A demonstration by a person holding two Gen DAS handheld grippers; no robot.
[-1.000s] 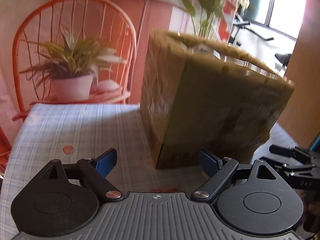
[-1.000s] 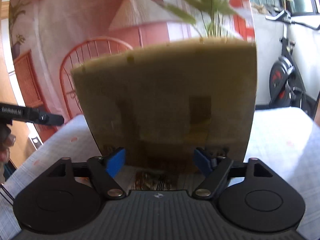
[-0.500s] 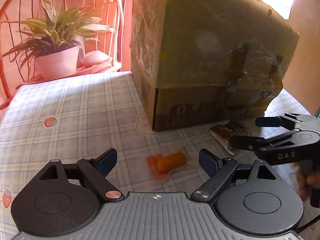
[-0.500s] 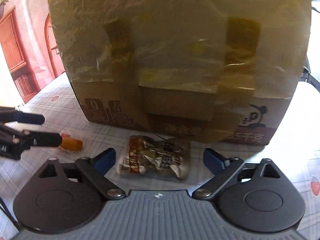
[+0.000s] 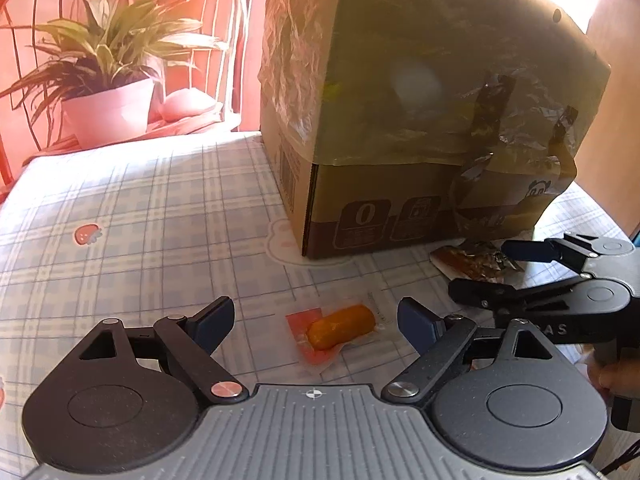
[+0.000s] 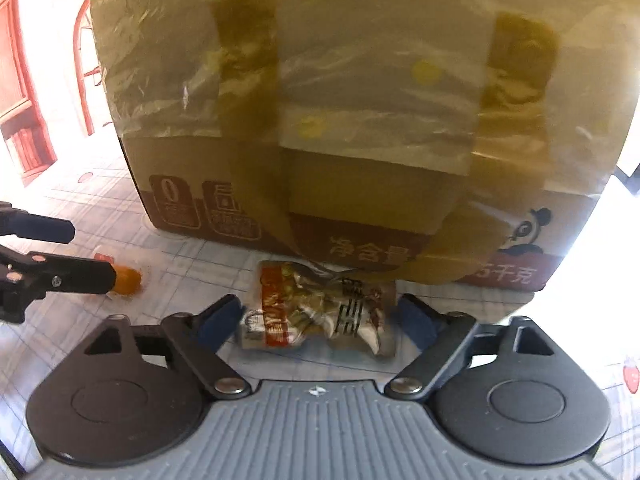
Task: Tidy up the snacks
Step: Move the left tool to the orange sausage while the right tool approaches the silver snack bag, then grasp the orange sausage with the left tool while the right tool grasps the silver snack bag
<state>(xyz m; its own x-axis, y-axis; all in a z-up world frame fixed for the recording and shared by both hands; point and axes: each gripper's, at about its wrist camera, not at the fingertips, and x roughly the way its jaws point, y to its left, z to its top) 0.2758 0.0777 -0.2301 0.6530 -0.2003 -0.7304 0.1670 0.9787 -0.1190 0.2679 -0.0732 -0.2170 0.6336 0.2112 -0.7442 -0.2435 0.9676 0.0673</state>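
The left gripper point(image 5: 316, 318) is spread wide with nothing between its fingers, and the orange snack point(image 5: 341, 327) in its clear wrapper lies flat on the surface point(image 5: 152, 216) directly ahead of the gap, about centred between the two blue pads. Its long axis runs roughly across the opening, tilted a little so that the right end sits farther away, which means a straight forward and downward reach would, by my reckoning, bring the pads onto its two ends rather than its sides. The right gripper point(image 6: 318, 318) is likewise spread and holds nothing; the crinkled foil snack packet point(image 6: 320, 312) lies between its fingertips, long axis across the gap, and whether the pads touch the wrapper I cannot tell. That packet lies right at the foot of the cardboard box point(image 6: 360, 120), so the right side has little room ahead. Each snack is plainly nearer its own gripper: the orange one to the left, the packet to the right, and the two grippers sit near each other, the right one visible at the edge of the left view. The box stands upright, wrapped over its top in clear plastic and strips of tape. The surface is covered by a pale blue checked cloth printed with small strawberries. Behind it stand a potted plant point(image 5: 108, 92) and a red wire chair point(image 5: 224, 40) against a reddish wall, with bright daylight from the right.
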